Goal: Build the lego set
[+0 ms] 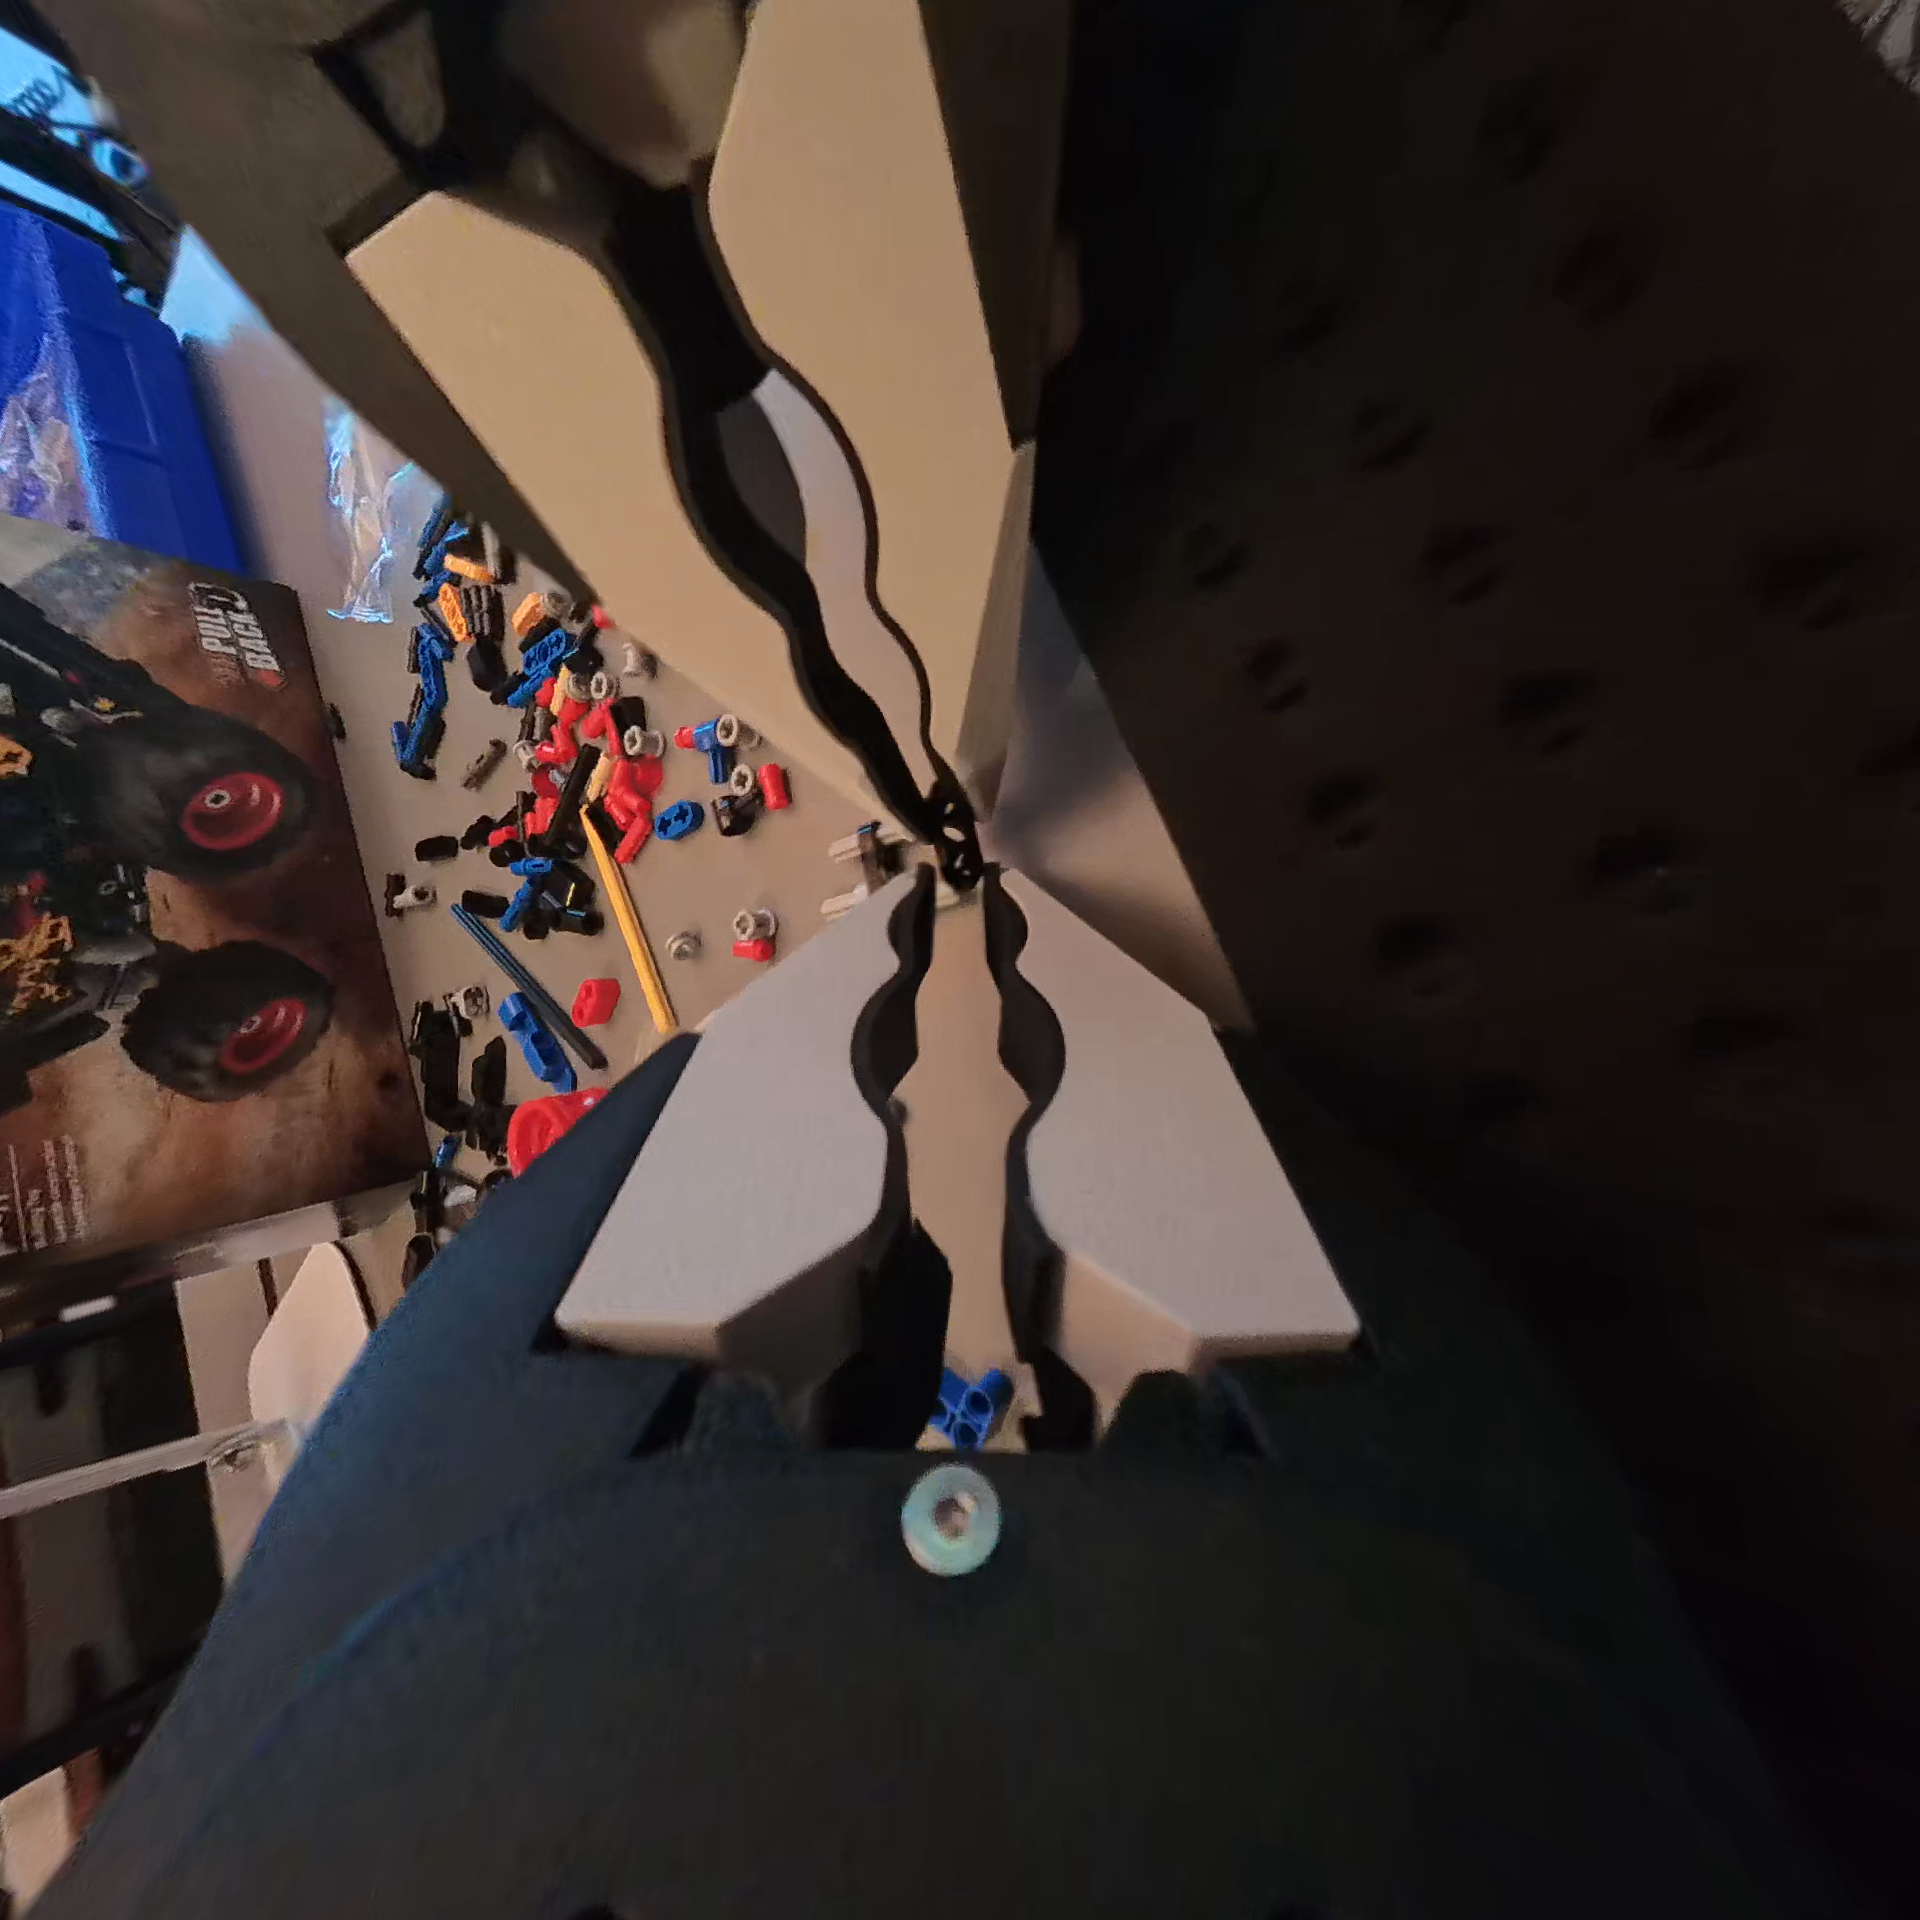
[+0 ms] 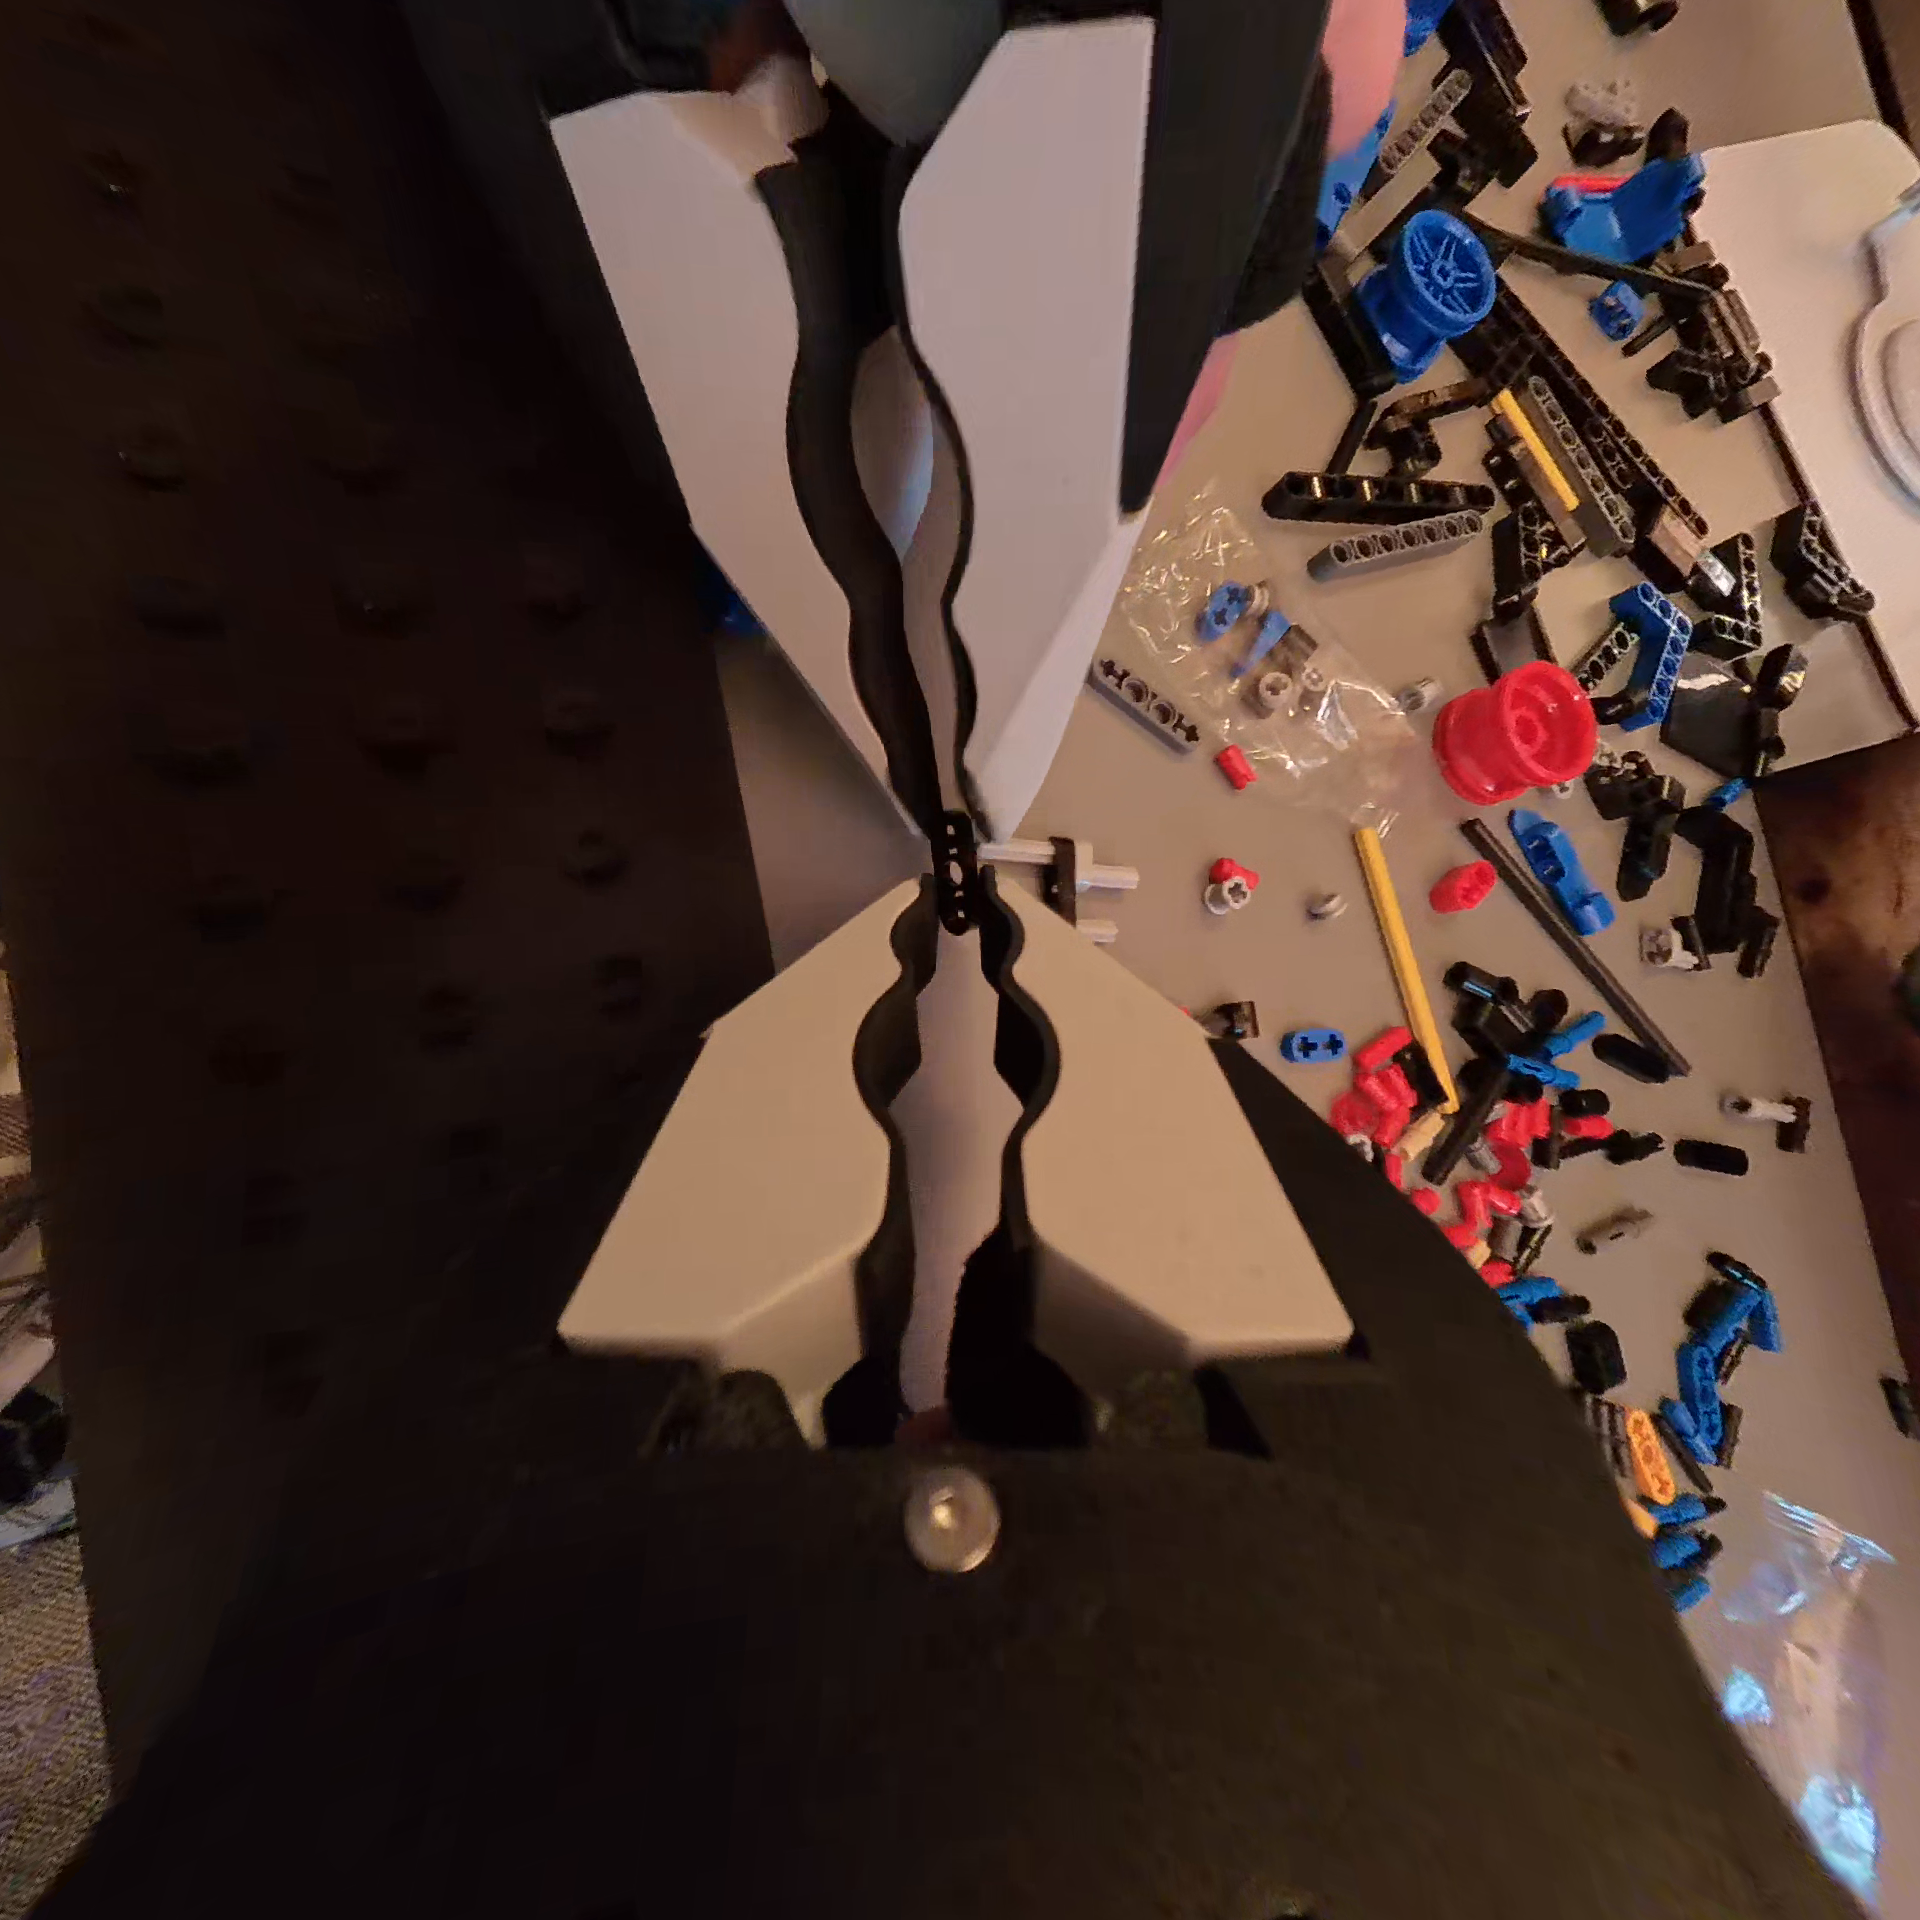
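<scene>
A short black Lego beam (image 2: 956, 878) with round holes is pinched between both grippers, which meet tip to tip above the table. In the right wrist view my right gripper (image 2: 956, 914) is shut on the beam's near end, and the left gripper (image 2: 948, 816) comes down from the top, shut on its far end. In the left wrist view the beam (image 1: 956, 836) sits between my left gripper (image 1: 956, 883) and the right gripper (image 1: 940, 795) coming from above. A small black piece with grey pins (image 2: 1075, 878) juts sideways from the beam and looks joined to it.
Loose red, blue and black parts (image 2: 1455, 1132) lie scattered on the grey table (image 2: 1143, 935), with a red wheel hub (image 2: 1512, 732), a blue wheel hub (image 2: 1439, 281), a yellow axle (image 2: 1403, 956) and a clear bag (image 2: 1247, 644). The set's box (image 1: 156, 883) lies at the left. Both grippers' tips are close together, under 4 cm apart.
</scene>
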`<move>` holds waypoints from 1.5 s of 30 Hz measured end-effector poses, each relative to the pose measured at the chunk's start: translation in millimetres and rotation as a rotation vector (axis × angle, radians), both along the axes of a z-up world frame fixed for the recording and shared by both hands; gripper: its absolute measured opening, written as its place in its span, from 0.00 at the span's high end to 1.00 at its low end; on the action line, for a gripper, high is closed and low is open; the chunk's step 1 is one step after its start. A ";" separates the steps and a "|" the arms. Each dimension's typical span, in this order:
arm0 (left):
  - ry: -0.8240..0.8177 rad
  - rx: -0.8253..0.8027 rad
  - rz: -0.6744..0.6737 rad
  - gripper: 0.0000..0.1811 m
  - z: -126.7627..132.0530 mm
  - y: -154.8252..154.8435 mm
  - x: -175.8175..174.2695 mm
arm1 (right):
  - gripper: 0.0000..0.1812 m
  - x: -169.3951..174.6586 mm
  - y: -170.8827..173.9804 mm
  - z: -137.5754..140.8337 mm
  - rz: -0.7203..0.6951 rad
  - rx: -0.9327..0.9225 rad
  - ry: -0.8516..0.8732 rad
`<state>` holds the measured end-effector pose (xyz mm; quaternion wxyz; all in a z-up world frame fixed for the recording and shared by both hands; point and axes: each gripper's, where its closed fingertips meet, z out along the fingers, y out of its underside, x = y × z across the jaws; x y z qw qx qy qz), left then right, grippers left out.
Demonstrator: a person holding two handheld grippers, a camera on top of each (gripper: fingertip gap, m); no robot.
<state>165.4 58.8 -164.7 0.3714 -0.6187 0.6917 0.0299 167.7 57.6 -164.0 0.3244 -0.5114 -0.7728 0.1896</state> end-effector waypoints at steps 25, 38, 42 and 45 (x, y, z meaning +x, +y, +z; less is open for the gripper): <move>-0.167 -0.169 0.033 0.99 5.6 0.3 6.6 | 0.94 -0.1 3.2 6.2 -0.064 0.037 0.044; -0.185 -0.214 0.064 0.81 1.1 7.2 -1.8 | 0.99 -2.8 1.8 -6.3 -0.033 -0.058 -0.041; -0.186 -0.275 0.075 0.79 -4.6 11.7 -1.5 | 0.99 -3.3 2.2 -6.9 -0.038 -0.102 -0.083; -0.191 -0.310 0.072 0.84 -6.7 11.6 -0.7 | 0.99 -4.4 4.5 -7.5 -0.062 -0.155 -0.107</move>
